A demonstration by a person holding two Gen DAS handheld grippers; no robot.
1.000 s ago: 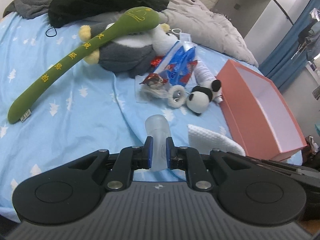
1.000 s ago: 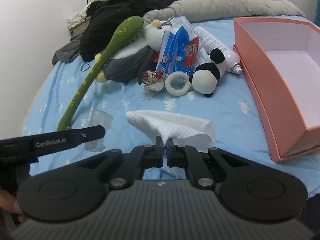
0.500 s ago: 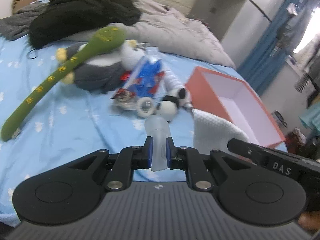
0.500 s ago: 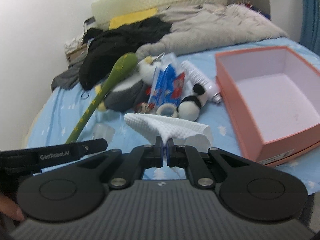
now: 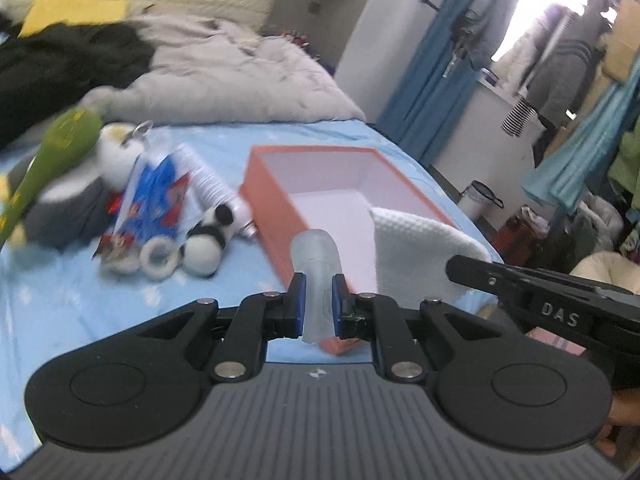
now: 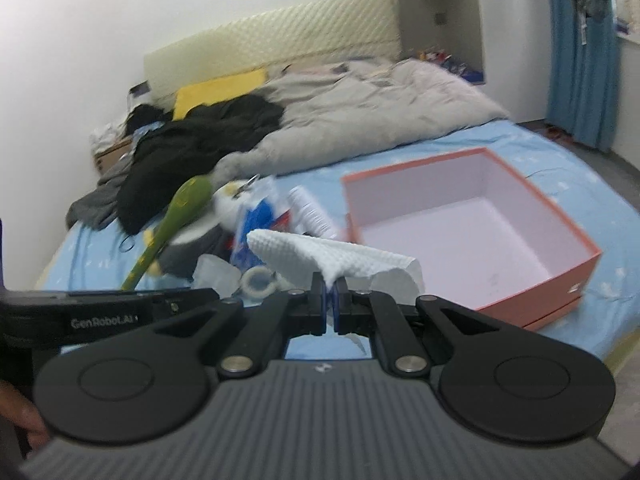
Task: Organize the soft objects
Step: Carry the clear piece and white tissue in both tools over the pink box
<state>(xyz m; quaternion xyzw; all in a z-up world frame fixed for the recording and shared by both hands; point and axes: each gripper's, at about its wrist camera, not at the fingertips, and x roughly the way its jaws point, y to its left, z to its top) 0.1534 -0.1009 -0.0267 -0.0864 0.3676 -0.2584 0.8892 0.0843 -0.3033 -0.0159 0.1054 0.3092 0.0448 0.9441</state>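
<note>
My left gripper (image 5: 318, 306) is shut on a soft translucent cup-like piece (image 5: 316, 258), held in the air near the corner of an open pink box (image 5: 264, 196). My right gripper (image 6: 330, 300) is shut on a corner of a white textured cloth (image 6: 340, 258), which hangs lifted to the left of the pink box (image 6: 560, 272). That cloth (image 5: 416, 248) also shows in the left wrist view, over the box. A panda plush (image 5: 206, 244), a white ring (image 5: 158, 258), a blue snack bag (image 5: 154, 196) and a green plush (image 5: 52, 152) lie on the blue bedsheet (image 5: 120, 308).
A grey duvet (image 6: 360, 120) and black clothing (image 6: 192, 148) cover the far part of the bed. A white bottle (image 6: 310, 212) lies beside the box. The other gripper's black body (image 5: 552, 300) crosses the right side. Blue curtains (image 6: 580, 52) and clutter stand past the bed's edge.
Both grippers have risen and swung right toward the pink box, carrying the translucent piece and the white cloth off the sheet. The box now sits straight ahead in both views.
</note>
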